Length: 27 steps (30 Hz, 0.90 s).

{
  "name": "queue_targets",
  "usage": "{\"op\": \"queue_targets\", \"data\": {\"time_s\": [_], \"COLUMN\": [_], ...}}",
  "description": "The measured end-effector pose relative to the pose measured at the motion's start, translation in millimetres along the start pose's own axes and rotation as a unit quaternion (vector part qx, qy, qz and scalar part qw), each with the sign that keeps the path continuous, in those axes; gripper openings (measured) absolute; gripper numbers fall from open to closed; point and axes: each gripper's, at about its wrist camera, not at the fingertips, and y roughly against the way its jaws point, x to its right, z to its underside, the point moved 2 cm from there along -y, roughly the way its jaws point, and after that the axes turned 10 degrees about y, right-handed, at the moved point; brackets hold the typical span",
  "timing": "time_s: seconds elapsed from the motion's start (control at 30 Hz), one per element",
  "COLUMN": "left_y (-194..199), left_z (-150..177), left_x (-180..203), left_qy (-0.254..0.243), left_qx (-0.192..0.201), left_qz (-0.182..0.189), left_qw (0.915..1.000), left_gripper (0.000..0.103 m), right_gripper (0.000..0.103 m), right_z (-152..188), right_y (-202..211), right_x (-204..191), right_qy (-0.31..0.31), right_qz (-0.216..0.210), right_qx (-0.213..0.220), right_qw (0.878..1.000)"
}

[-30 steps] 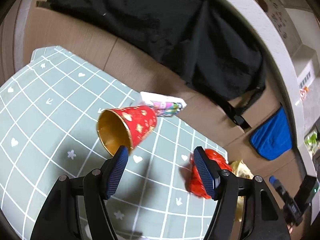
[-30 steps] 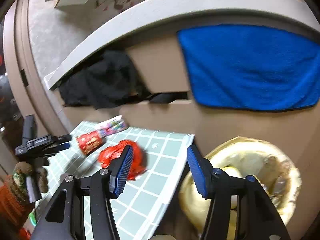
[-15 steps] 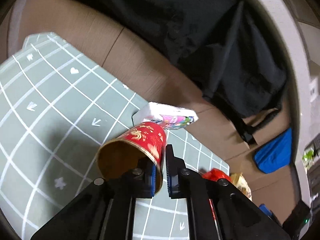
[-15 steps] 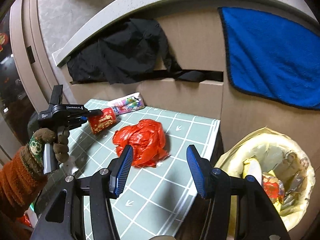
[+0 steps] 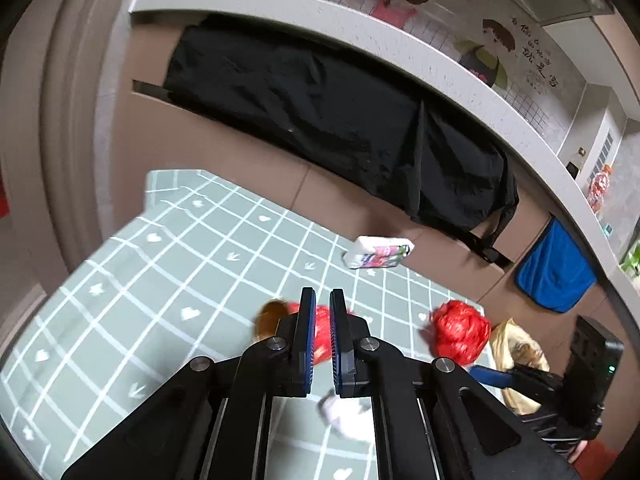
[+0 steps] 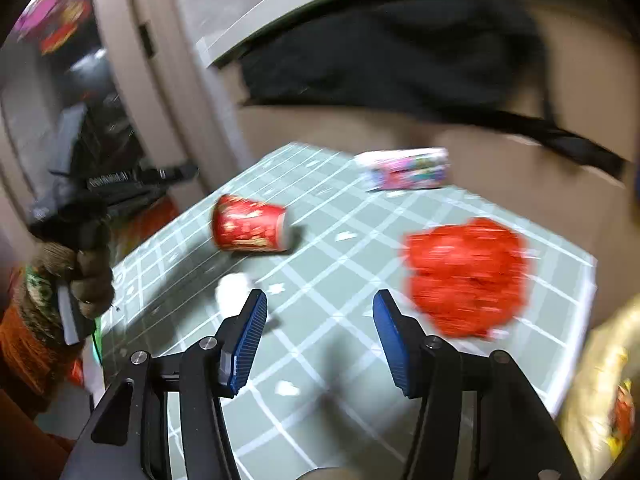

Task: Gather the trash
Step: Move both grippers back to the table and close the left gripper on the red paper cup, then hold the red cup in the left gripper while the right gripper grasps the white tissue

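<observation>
A green grid-patterned table (image 5: 180, 264) stands against a cardboard wall hung with a black cloth (image 5: 340, 120) and a blue cloth (image 5: 554, 272). Litter is spread across the table. A red paper cup (image 6: 250, 229) lies on its side toward the left edge, and a printed white packet (image 6: 404, 168) rests at the far edge by the wall. A crumpled red plastic bag (image 6: 466, 276) sits close to the right edge, and a small white wad (image 6: 234, 290) lies near the front-left. A bin with a yellow liner (image 5: 516, 344) stands just beyond the right edge. Bare mat stays open down the middle, between cup and bag. The left gripper (image 5: 319, 300), gripped by a gloved hand (image 6: 86, 276), hangs by the left edge with its blue pads drawn together on nothing, and the cup is clear of it. The right gripper (image 6: 320, 298) hovers over the front-middle of the table, spread wide and empty, with the wad just beside its left pad. The right wrist view is blurred.
</observation>
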Motion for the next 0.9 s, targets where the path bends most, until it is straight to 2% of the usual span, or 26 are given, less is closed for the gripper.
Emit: {"op": "queue_targets", "data": {"time_s": [0.17,0.3,0.37,0.43,0.47,0.5,0.53,0.6,0.73,0.9], "left_y": [13.6,18.5,19.2,19.1,18.6,16.6,13.9,2.1,-29.7,-84.4], "left_z": [9.3,9.7,10.1,10.3,10.0,9.2,8.6,4.8,-15.9,-36.5], "left_x": [-28.7,-44.4,-47.2,-48.0,-47.8,-46.5,-45.1,-38.7,-27.5,-33.8], "left_qy": [0.023,0.046,0.053,0.057,0.057,0.056,0.053,0.032,-0.011,-0.007], "left_qx": [-0.013,-0.019,-0.022,-0.023,-0.023,-0.025,-0.029,-0.046,-0.060,-0.111], "left_qz": [0.002,0.011,0.020,0.034,0.041,0.053,0.062,0.072,0.085,0.095], "left_qw": [0.9997,0.9987,0.9982,0.9976,0.9972,0.9967,0.9962,0.9958,0.9945,0.9892], "left_gripper": [0.007,0.010,0.019,0.042,0.046,0.051,0.055,0.059,0.062,0.063], "right_gripper": [0.053,0.052,0.052,0.051,0.051,0.041,0.026,0.016,0.013,0.013], "right_z": [-8.7,-11.0,-9.5,-7.2,-4.6,-2.6,-1.2,0.7,5.9,19.1], "right_y": [-49.6,-82.2,-94.9,-105.1,-108.7,-110.8,-110.6,-103.4,-75.3,-34.9], "right_x": [-49.4,-67.6,-65.5,-61.8,-60.7,-58.9,-57.3,-57.1,-43.4,-17.6], "right_qy": [0.080,0.119,0.119,0.113,0.110,0.106,0.105,0.109,0.087,0.029], "right_qz": [-0.037,-0.027,-0.025,-0.025,-0.024,-0.025,-0.026,-0.018,-0.018,-0.001], "right_qx": [-0.038,-0.065,-0.076,-0.088,-0.093,-0.100,-0.105,-0.104,-0.089,-0.063], "right_qw": [0.995,0.990,0.990,0.989,0.989,0.989,0.989,0.988,0.992,0.998]}}
